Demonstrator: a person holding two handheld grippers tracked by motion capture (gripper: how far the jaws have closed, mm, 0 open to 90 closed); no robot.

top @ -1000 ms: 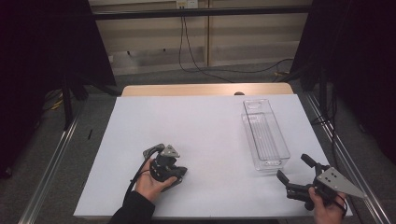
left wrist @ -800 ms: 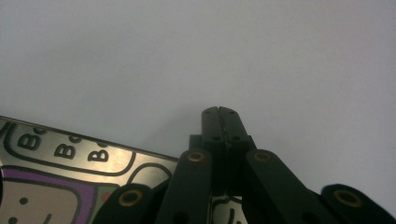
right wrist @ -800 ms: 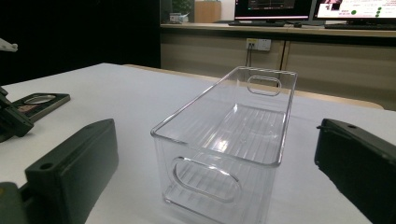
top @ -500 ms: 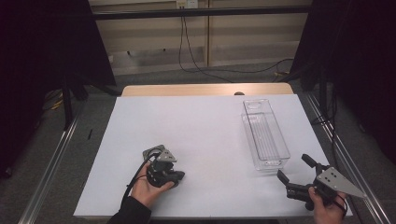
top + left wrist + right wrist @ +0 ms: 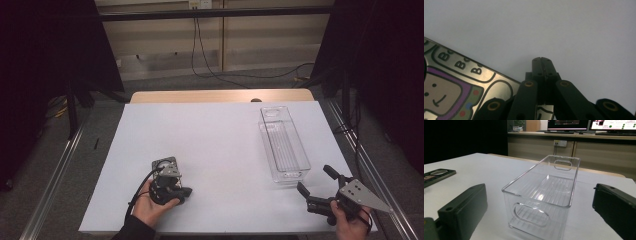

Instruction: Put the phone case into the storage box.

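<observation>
Flat printed tin (image 5: 454, 85) lies on tabletop (image 5: 220, 135), well left of clear bin (image 5: 282, 145); looks light, stiff, slick; best taken by thin edge. Left gripper (image 5: 542, 60) clenched, empty, beside tin; right gripper (image 5: 316, 186) released near bin

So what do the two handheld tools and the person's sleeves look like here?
Both are black, two-jawed tools. The right tool carries a grey three-cornered plate with small holes; the left tool trails a black cable, and brass-coloured pivot pins show in its own view. A dark sleeve covers the left forearm.
</observation>
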